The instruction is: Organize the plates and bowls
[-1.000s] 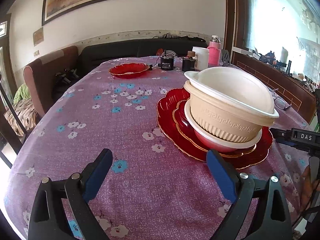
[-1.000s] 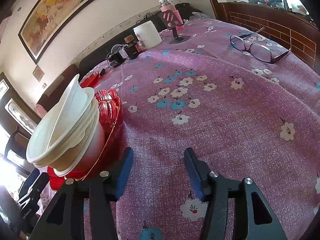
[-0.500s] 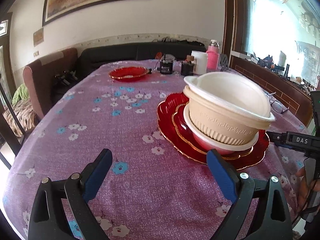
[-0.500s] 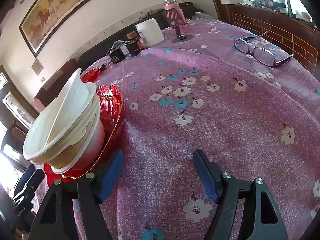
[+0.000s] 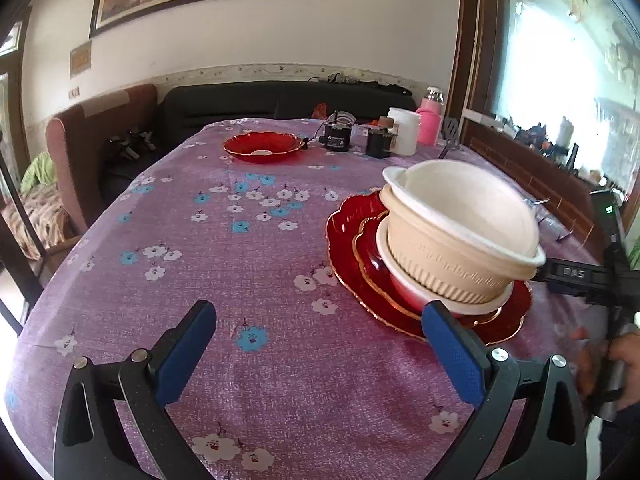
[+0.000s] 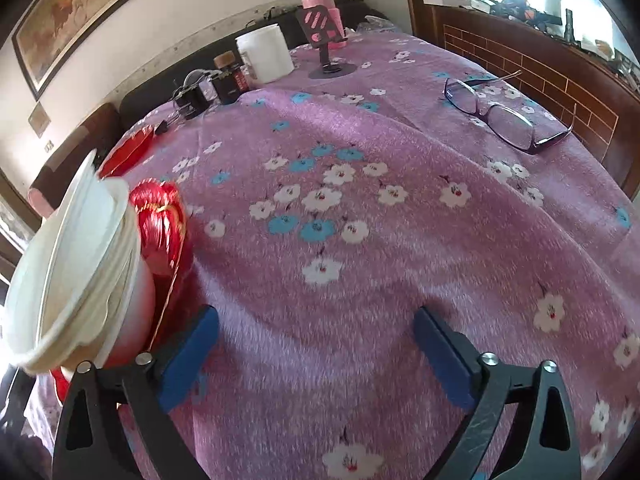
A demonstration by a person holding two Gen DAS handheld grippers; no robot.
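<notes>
A cream bowl [image 5: 460, 240] with a white bowl nested in it sits tilted in a red-and-white bowl [image 5: 412, 294]. They rest on a small red plate on a large gold-rimmed red plate [image 5: 348, 240], right of centre on the purple floral cloth. Another red plate [image 5: 262, 146] lies far back. My left gripper [image 5: 317, 310] hovers over bare cloth just left of the stack, its jaws opening with nothing between them. My right gripper [image 6: 315, 314] is beside the same stack [image 6: 80, 280], which stands at its left finger. Its jaws are opening too, around nothing.
Spectacles [image 6: 504, 116] lie at the right of the table. At the back stand a white jar [image 6: 266, 52], a pink bottle [image 6: 320, 4], a phone stand [image 6: 324, 36] and dark jars [image 5: 338, 138]. A hand [image 5: 624, 356] holds the black tool at the right edge.
The right gripper's jaws have spread much wider and the stack now sits closer to its left finger. The left gripper's jaws widened a little, and its view tilted slightly upward.
</notes>
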